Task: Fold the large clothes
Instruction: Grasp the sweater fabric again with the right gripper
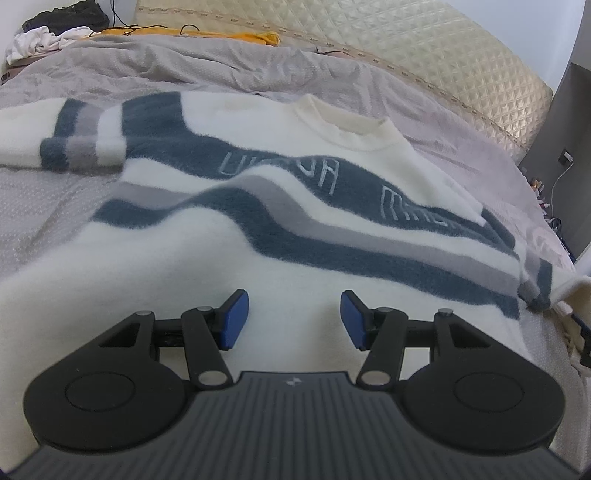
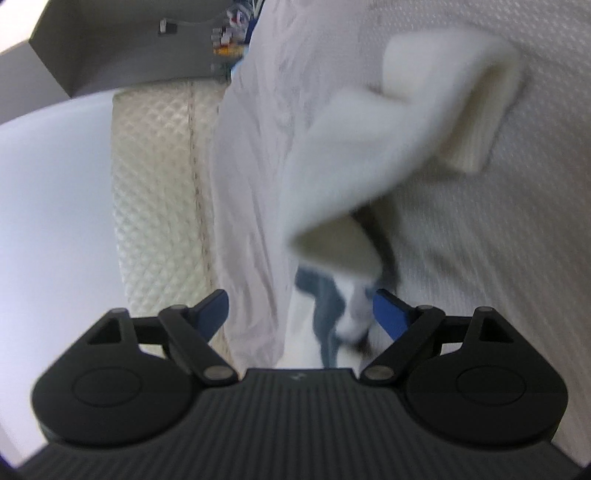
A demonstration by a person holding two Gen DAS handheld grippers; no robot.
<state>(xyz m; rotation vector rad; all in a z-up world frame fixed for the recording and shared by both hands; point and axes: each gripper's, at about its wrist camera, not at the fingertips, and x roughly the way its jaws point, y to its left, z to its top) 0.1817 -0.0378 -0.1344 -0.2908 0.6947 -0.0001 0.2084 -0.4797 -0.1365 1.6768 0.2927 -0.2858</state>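
Observation:
A large white fuzzy sweater point(image 1: 229, 236) with navy and grey stripes lies spread face up on the bed, collar at the far side. Its left sleeve point(image 1: 74, 136) stretches out to the left. My left gripper point(image 1: 294, 319) is open and empty, just above the sweater's lower body. In the right wrist view the sweater's right sleeve point(image 2: 369, 155) lies bunched on the bed, its ribbed cuff point(image 2: 476, 125) at the far end. My right gripper point(image 2: 301, 314) is open, its fingers standing either side of the sleeve's near, striped part, and grips nothing.
The grey bedspread point(image 1: 44, 206) covers the bed. A quilted cream headboard point(image 1: 461, 55) runs along the far right. An orange cloth point(image 1: 236, 35) and a heap of clothes point(image 1: 48, 33) lie at the far edge. The bed's side edge point(image 2: 236, 177) drops off left of my right gripper.

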